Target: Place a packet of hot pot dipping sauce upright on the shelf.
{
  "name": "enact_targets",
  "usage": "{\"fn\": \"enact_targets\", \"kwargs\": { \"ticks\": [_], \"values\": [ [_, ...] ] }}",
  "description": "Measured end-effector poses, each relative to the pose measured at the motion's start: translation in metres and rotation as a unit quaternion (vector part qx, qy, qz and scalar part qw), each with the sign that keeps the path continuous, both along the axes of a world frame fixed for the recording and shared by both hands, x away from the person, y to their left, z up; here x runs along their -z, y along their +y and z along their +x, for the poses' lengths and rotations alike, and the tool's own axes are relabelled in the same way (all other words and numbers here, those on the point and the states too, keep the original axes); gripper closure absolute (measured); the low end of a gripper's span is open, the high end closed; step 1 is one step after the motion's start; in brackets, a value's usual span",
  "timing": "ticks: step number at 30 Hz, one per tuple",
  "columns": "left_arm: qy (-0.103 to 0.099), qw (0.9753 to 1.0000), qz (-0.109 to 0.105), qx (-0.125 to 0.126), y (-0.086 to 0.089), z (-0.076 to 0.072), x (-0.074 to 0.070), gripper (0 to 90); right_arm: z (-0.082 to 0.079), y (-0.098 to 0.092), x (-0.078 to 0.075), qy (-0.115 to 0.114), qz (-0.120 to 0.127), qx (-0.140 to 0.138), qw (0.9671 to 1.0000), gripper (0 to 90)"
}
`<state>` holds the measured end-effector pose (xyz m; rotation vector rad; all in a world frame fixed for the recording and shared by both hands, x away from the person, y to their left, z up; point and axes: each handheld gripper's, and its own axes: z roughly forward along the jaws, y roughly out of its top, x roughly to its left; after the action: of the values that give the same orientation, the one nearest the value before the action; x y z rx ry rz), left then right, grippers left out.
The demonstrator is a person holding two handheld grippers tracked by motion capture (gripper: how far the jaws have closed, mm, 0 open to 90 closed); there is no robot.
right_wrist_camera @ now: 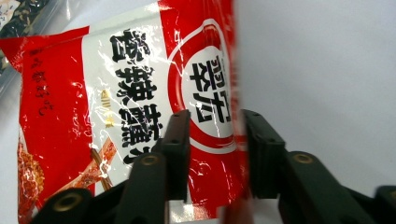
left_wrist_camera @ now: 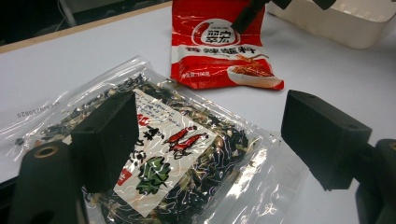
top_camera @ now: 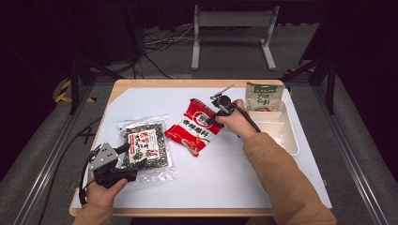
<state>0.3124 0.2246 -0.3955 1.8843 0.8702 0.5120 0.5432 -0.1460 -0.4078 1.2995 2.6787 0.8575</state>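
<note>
1. My right gripper point(right_wrist_camera: 212, 154) has its jaws close together around the top edge of the red packet point(top_camera: 195, 126), which lies near the middle of the table point(top_camera: 234, 183). I cannot tell if they pinch it yet.
2. The red packet looks light, soft and shiny, so it may slip. I would hold it by the flat sealed edge.
3. My left gripper point(left_wrist_camera: 205, 140) is wide open over the clear seaweed bag point(top_camera: 145, 147), near the table's front left corner.
4. A white tray point(top_camera: 288, 136) sits by the right edge, with a green packet point(top_camera: 264, 97) in it.
</note>
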Motion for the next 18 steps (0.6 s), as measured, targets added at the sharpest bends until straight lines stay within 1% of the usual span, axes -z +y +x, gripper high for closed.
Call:
{"fn": "enact_targets", "kwargs": {
  "ticks": [4, 5, 6, 11, 18],
  "values": [
    [-0.002, 1.0, 0.0, 0.0, 0.0, 0.0, 0.0, 19.7, 0.0, 0.0, -0.002, -0.003, -0.007, -0.001, 1.0, 81.3],
    [-0.002, 1.0, 0.0, 0.0, 0.0, 0.0, 0.0, 19.7, 0.0, -0.001, -0.002, -0.006, -0.009, -0.002, 0.9999, 86.0],
    [-0.002, 1.0, 0.0, -0.001, 0.0, 0.0, 0.0, 19.7, 0.0, -0.001, -0.003, -0.007, -0.006, -0.003, 1.0, 88.0],
    [-0.002, 1.0, 0.0, -0.001, 0.0, 0.0, 0.0, 19.7, -0.001, -0.003, -0.009, -0.011, -0.002, 0.0, 0.9999, 88.9],
    [-0.002, 1.0, 0.0, -0.002, 0.0, 0.0, 0.0, 19.7, -0.008, -0.005, -0.025, -0.017, 0.013, -0.011, 0.9997, 89.0]
  ]
}}
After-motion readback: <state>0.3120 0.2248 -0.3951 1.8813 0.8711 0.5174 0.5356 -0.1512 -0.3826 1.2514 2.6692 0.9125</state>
